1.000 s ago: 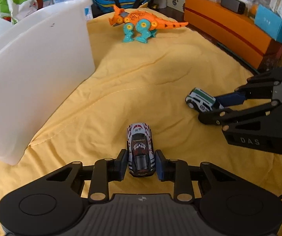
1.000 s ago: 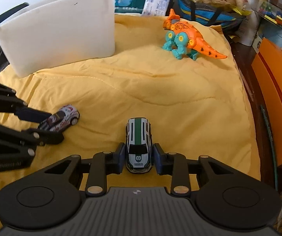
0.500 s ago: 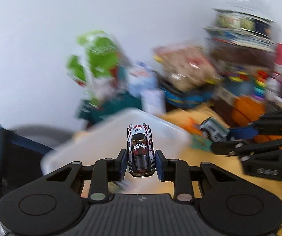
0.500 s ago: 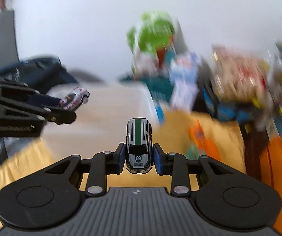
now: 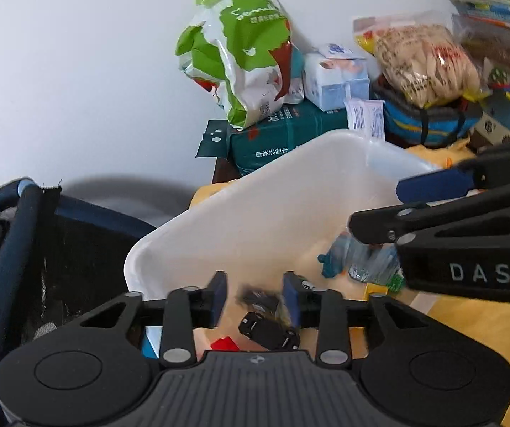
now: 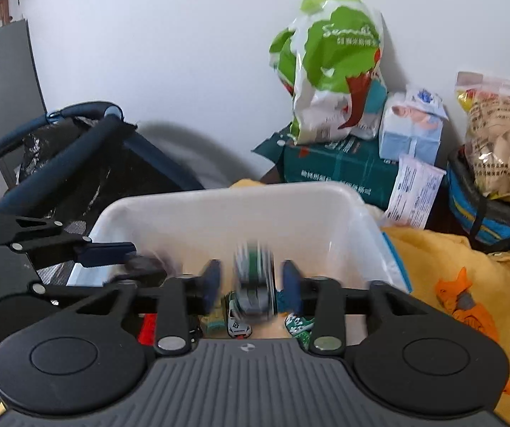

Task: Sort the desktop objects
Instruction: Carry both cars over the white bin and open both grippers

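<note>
White bin (image 6: 290, 195): both grippers above it. Left gripper (image 5: 255, 297) and right gripper (image 6: 249, 286) have just been opening, jaws spread, pinching nothing. Green-striped car (image 6: 253, 284), blurred, loose between right jaws; dark car (image 5: 267, 331) in bin below left jaws.

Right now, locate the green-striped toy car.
Right wrist view, centre: green-striped toy car, blurred, between the open right hand-held gripper, over the white bin.

place: home | evidence: stroller (image 6: 77, 149), grocery bag (image 6: 329, 67), toy bin (image 6: 290, 210)
</note>
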`<state>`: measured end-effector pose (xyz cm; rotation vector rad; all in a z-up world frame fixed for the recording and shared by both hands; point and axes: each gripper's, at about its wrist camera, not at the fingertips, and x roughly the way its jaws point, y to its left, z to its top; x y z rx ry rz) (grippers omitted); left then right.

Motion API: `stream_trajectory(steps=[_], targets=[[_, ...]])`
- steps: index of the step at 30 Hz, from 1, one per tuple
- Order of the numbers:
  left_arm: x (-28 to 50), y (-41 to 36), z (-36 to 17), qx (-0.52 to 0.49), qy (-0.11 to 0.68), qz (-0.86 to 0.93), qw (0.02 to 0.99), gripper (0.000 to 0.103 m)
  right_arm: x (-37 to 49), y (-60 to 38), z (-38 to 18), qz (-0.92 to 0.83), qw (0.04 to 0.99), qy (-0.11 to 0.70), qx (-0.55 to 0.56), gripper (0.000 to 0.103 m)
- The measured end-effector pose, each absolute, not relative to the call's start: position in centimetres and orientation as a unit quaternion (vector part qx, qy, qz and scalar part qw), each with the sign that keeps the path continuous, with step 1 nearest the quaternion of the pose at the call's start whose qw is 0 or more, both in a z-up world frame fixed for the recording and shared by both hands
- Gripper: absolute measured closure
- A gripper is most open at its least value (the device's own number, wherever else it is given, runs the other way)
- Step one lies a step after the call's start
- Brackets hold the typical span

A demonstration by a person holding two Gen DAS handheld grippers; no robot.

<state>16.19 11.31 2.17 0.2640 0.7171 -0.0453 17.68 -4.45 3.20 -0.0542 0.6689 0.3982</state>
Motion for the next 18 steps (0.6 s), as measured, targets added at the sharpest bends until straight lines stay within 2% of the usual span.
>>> stream_trajectory(steps=[2, 3, 6, 8, 14, 18], targets=[[16.2, 10.9, 2.5, 0.143, 0.338, -0.016, 0.93, 0.038, 17.3, -4.7, 3.2, 0.197, 0.925, 0.322, -0.028, 0.054], [16.1, 10.8, 2.8, 0.145, 0.332, -0.015, 0.932, 0.036, 17.2, -4.8, 3.3, 0.196, 0.926, 0.32, -0.027, 0.054], [15.6, 10.6, 3.9, 0.142, 0.316, -0.011, 0.938, 0.033, 17.0, -5.0, 3.9, 0.196, 0.928, 0.316, -0.016, 0.053], [15.3, 10.4, 4.6, 0.14, 0.31, -0.003, 0.94, 0.029, 16.7, -5.3, 4.5, 0.194, 0.931, 0.309, -0.009, 0.051], [13.6, 9.1, 5.8, 0.149, 0.312, 0.014, 0.938, 0.027, 14.9, -6.2, 6.0, 0.191, 0.93, 0.313, 0.0, 0.041], [11.8, 7.4, 5.7, 0.176, 0.314, -0.001, 0.933, 0.027, 13.0, -7.2, 6.0, 0.169, 0.93, 0.326, -0.005, 0.027]])
